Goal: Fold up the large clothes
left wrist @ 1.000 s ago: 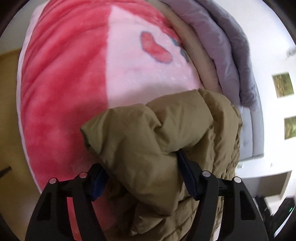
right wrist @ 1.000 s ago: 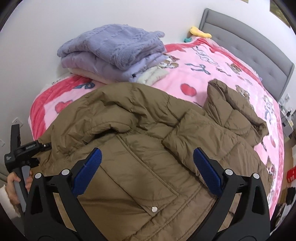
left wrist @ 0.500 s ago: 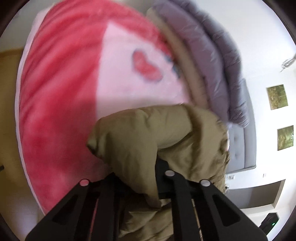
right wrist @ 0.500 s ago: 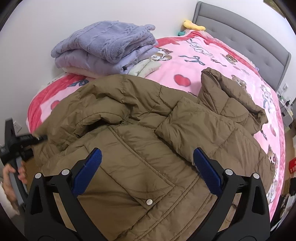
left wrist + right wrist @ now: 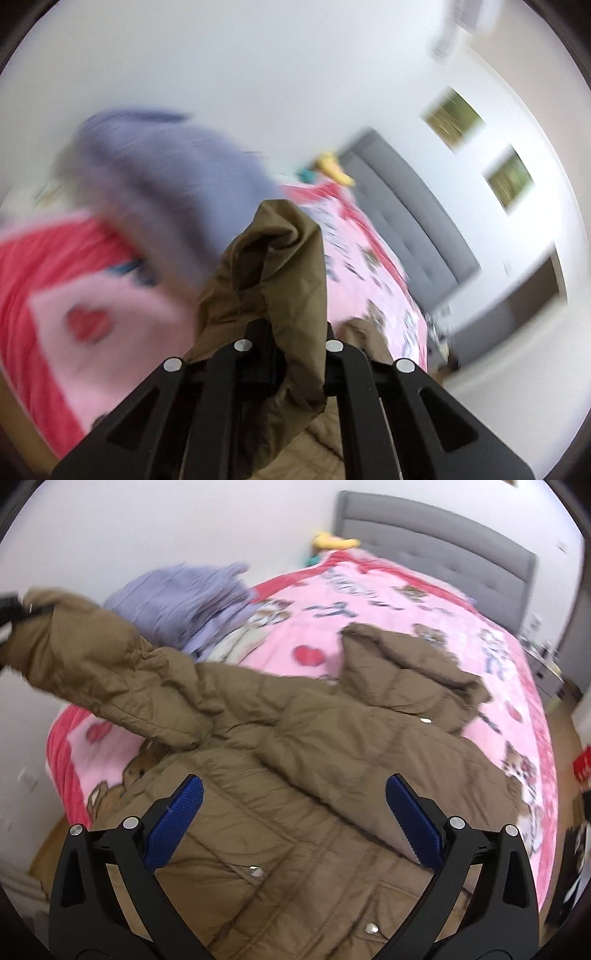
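Now we hold the left gripper [image 5: 291, 354] pinched tight on the cuff of the jacket's [image 5: 332, 794] sleeve [image 5: 122, 672]; olive fabric bunches up out of the pressed-together jaws in the left wrist view. Seen from the right wrist, that sleeve is raised off the bed, stretched up toward the left edge of the frame, where a bit of the left gripper shows at the cuff. Our right gripper [image 5: 293, 823] hangs over the jacket's front with its blue pads [image 5: 173, 823] spread wide and nothing between them. The jacket itself lies spread on the pink blanket [image 5: 388, 602], its hood [image 5: 406, 672] toward the grey headboard [image 5: 443, 550]. A folded lilac stack [image 5: 184, 598] sits on the blanket beyond the raised sleeve, by the wall. Much of the left view is blurred
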The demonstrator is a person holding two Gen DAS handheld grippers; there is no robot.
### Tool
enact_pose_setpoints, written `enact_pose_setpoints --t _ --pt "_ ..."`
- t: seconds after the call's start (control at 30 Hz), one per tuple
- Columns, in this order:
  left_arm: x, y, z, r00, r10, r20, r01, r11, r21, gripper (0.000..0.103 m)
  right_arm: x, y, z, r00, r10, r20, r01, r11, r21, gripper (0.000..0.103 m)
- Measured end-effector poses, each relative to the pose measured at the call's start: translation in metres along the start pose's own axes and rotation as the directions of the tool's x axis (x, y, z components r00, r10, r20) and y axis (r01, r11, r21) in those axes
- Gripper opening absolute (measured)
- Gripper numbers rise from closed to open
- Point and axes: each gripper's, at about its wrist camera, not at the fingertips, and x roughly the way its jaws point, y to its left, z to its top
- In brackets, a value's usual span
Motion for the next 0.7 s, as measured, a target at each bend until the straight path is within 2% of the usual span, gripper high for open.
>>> enact_pose_setpoints --t 0.13,0.27,0.3,0.37,0.4,0.43,0.5,0.57,0.63,0.7 --pt "0.032 -0.087 -0.004 0.994 -0.098 -0.056 0.104 0.985 0.136 0.006 -0.022 -0.043 -0.011 0.996 -0.084 0.020 0.082 0.993 0.087 0.095" --pt "0.080 -0.171 -0.033 0.970 -0.196 -0.146 0.223 0.954 0.202 0.006 -0.047 -0.099 -0.037 0.986 -0.166 0.021 0.159 0.967 0.200 0.095" --pt "0.096 -0.200 -0.050 0.967 -0.191 -0.171 0.231 0.938 0.259 0.006 -0.050 -0.114 -0.045 0.982 -0.189 0.009 0.182 0.957 0.228 0.095" --pt "0.120 -0.233 -0.077 0.959 -0.182 -0.215 0.245 0.917 0.315 0.006 -0.053 -0.142 -0.066 0.974 -0.225 -0.022 0.222 0.933 0.283 0.095" --pt "0.133 -0.246 -0.094 0.949 -0.194 -0.249 0.269 0.911 0.314 0.006 -0.055 -0.155 -0.077 0.969 -0.243 -0.043 0.245 0.919 0.309 0.095" --pt "0.152 -0.260 -0.117 0.931 -0.204 -0.304 0.297 0.906 0.302 0.006 -0.055 -0.164 -0.087 0.964 -0.257 -0.064 0.263 0.908 0.327 0.095" --pt "0.187 -0.282 -0.164 0.912 -0.165 -0.376 0.300 0.892 0.337 0.005 -0.057 -0.189 -0.111 0.954 -0.280 -0.110 0.301 0.879 0.370 0.095" --pt "0.211 -0.293 -0.207 0.894 -0.115 -0.434 0.301 0.870 0.389 0.005 -0.060 -0.210 -0.132 0.949 -0.286 -0.133 0.316 0.858 0.405 0.095" --pt "0.235 -0.295 -0.254 0.860 -0.091 -0.503 0.321 0.861 0.394 0.005 -0.059 -0.224 -0.149 0.945 -0.291 -0.149 0.327 0.844 0.426 0.095" --pt "0.248 -0.291 -0.289 0.847 -0.059 -0.529 0.323 0.846 0.423 0.005 -0.056 -0.237 -0.164 0.943 -0.291 -0.162 0.333 0.832 0.444 0.095"
